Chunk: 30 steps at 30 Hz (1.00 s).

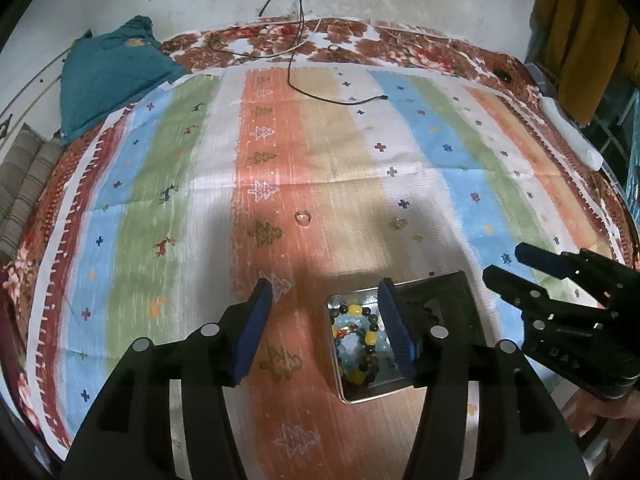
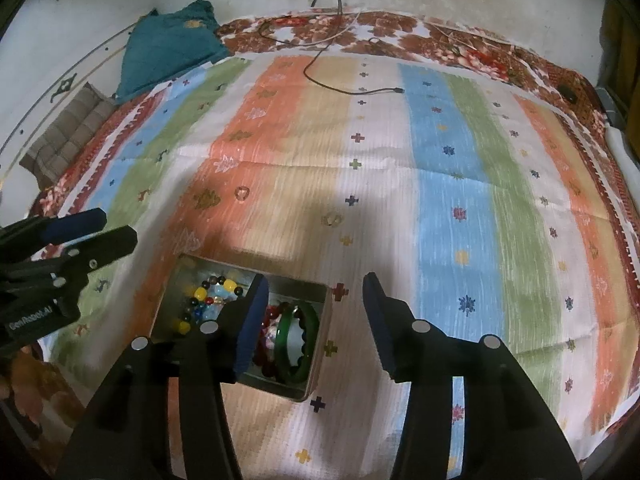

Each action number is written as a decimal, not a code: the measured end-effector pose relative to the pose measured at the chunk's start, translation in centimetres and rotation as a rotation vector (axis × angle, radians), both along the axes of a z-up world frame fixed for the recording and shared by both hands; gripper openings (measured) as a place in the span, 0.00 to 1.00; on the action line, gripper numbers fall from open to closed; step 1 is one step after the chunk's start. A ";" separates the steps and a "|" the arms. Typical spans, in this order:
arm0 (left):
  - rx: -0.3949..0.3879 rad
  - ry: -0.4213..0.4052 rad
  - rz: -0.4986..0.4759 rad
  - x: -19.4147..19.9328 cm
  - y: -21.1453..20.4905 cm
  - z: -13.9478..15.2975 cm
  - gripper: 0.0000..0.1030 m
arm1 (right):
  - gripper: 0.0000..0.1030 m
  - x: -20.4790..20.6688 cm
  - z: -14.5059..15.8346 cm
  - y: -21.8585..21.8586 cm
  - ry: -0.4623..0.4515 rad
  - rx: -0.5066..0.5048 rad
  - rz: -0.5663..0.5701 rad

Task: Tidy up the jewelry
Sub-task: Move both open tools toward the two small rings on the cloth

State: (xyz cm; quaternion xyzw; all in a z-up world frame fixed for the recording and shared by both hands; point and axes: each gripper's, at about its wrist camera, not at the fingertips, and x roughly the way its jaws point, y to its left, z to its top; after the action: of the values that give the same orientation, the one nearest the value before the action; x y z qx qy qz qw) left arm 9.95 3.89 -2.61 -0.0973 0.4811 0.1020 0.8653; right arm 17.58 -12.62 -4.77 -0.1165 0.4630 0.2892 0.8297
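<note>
A shallow metal box [image 1: 374, 397] lies on the striped cloth and holds multi-coloured bead bracelets [image 1: 362, 342]. My left gripper [image 1: 325, 285] hangs open just above the box's left side, with nothing between its fingers. In the right wrist view the box [image 2: 320, 354] also holds a green bangle [image 2: 302, 342] and red beads [image 2: 269, 317] beside the coloured beads [image 2: 212, 296]. My right gripper [image 2: 315, 280] is open and empty over the box's right edge. Two small rings [image 1: 303, 217] [image 1: 399, 223] lie on the cloth beyond the box, also seen as rings [image 2: 242, 192] [image 2: 332, 219].
A striped patterned cloth [image 1: 280, 152] covers a floral blanket. A black cable [image 1: 340, 98] trails across the far side. A teal cushion [image 1: 108, 72] sits at the far left. A white object [image 1: 576, 140] lies on the right edge. The other gripper [image 1: 505, 261] [image 2: 116, 228] shows in each view.
</note>
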 end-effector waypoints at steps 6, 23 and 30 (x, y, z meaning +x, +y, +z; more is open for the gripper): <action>0.010 0.025 0.000 0.9 0.4 -0.5 0.59 | 0.58 1.0 0.1 0.2 0.009 0.005 -0.010; 0.021 0.085 0.013 4.5 1.9 -2.2 0.66 | 0.68 3.7 -1.3 1.9 0.062 -0.048 0.009; 0.013 0.108 0.019 5.8 2.5 -2.9 0.66 | 0.68 5.2 -2.1 2.3 0.072 -0.070 -0.011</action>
State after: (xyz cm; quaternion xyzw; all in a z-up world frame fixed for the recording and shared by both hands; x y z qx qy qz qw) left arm 15.80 6.40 -5.52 -0.0908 0.5254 0.1182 0.8377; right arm 22.75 -10.29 -6.90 -0.1323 0.5032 0.2723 0.8094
